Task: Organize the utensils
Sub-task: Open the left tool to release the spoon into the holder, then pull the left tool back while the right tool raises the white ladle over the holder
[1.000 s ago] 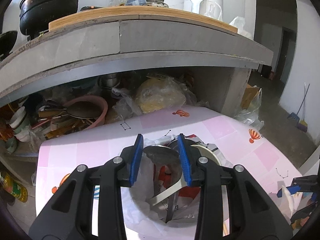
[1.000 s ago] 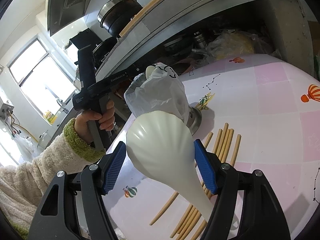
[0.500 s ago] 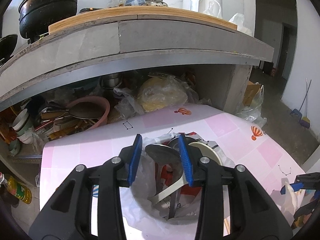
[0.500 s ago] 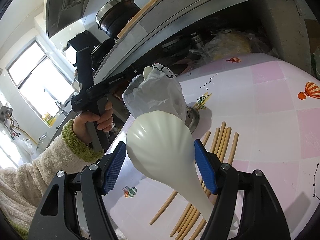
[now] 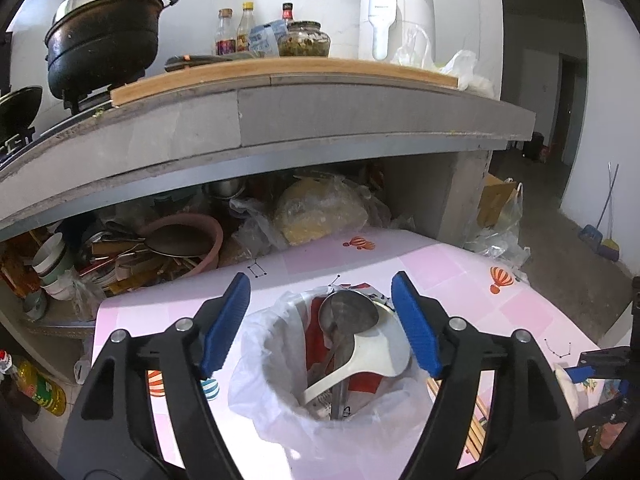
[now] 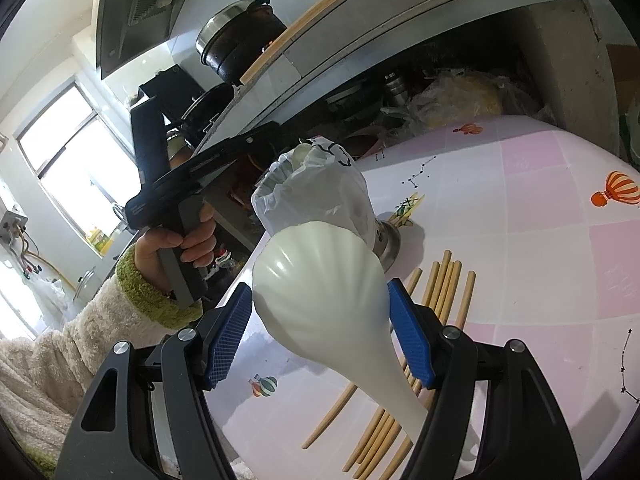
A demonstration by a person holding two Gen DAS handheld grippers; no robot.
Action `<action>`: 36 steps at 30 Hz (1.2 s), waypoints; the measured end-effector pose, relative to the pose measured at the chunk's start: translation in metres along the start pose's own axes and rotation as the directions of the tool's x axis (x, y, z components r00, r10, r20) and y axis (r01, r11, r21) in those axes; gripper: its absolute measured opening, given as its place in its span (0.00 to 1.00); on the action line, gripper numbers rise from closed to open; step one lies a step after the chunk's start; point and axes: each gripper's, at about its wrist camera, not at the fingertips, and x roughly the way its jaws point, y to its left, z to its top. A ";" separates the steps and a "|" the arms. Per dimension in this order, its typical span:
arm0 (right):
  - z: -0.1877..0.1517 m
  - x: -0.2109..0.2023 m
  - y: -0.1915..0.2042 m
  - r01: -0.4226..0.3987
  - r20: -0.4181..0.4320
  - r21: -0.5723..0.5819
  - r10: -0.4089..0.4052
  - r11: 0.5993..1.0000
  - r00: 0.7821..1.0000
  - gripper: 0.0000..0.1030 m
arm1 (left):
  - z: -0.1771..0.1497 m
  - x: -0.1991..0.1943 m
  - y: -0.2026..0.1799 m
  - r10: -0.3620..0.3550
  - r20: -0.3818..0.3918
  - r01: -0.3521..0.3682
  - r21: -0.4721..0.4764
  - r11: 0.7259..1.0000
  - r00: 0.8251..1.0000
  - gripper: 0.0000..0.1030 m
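Spreading wide just now, your left gripper [image 5: 320,320] has nothing between its blue pads — the metal ladle [image 5: 347,314] stands free below them, bowl up, handle down in the bag-lined holder [image 5: 280,360], leaning beside a white spoon [image 5: 372,356] already stowed there. Upright in the holder is where the utensils belong, so that drop looks done. Your right gripper [image 6: 320,324] is clamped on the broad shell-shaped bowl of a white ladle [image 6: 320,296], both pads pressing its sides and the handle running down toward you; gripping the wide end leaves the handle free to go into the holder first. Just beyond it on the pink tablecloth [image 6: 540,200] lie the wooden chopsticks [image 6: 440,292], side by side, apparently waiting their turn near the holder's metal base.
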 end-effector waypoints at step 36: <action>0.171 0.142 0.101 -0.223 0.050 -0.077 0.227 0.972 0.973 0.65 | -0.144 -0.145 0.110 0.207 0.011 -0.191 -0.336 0.922 0.978 0.69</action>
